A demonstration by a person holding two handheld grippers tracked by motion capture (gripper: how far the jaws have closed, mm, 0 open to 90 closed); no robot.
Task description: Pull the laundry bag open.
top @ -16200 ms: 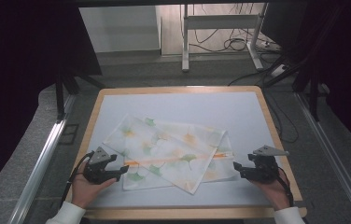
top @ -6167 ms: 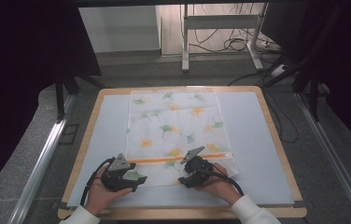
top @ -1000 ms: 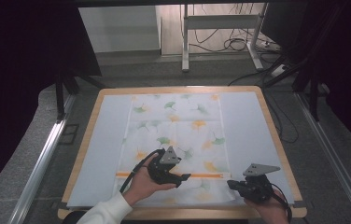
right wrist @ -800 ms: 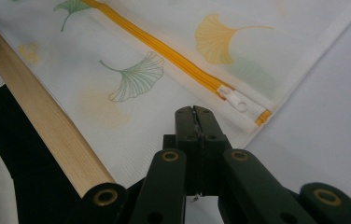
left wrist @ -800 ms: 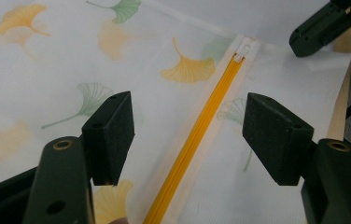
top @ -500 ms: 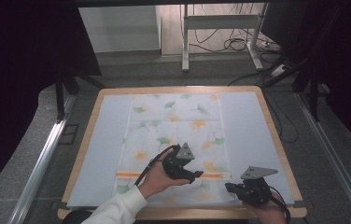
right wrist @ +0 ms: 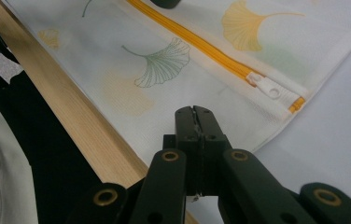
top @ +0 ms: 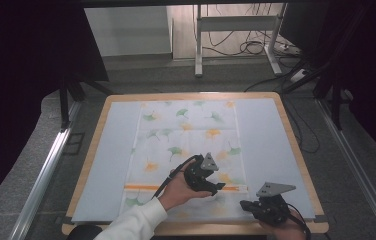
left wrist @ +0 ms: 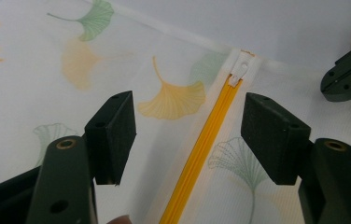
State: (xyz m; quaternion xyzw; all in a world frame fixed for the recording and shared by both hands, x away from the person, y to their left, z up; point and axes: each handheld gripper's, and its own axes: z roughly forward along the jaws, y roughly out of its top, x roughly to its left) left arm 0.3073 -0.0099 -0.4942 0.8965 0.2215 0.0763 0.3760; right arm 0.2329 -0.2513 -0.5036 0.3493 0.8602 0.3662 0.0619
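High view: the zippered mesh bag (top: 188,160) lies flat on the bench (top: 266,130), the left gripper (top: 215,186) over its orange zipper (top: 141,188).

Left gripper view: open jaws straddle the zipper, its white pull (left wrist: 240,70) just ahead.

Right gripper view: the right gripper (right wrist: 194,113), jaws closed and empty, rests at the bag's near corner, beside the pull.

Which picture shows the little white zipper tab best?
The right gripper view: the white zipper tab lies close and sharp. The left gripper view shows it farther off; in the high view it is too small to make out.
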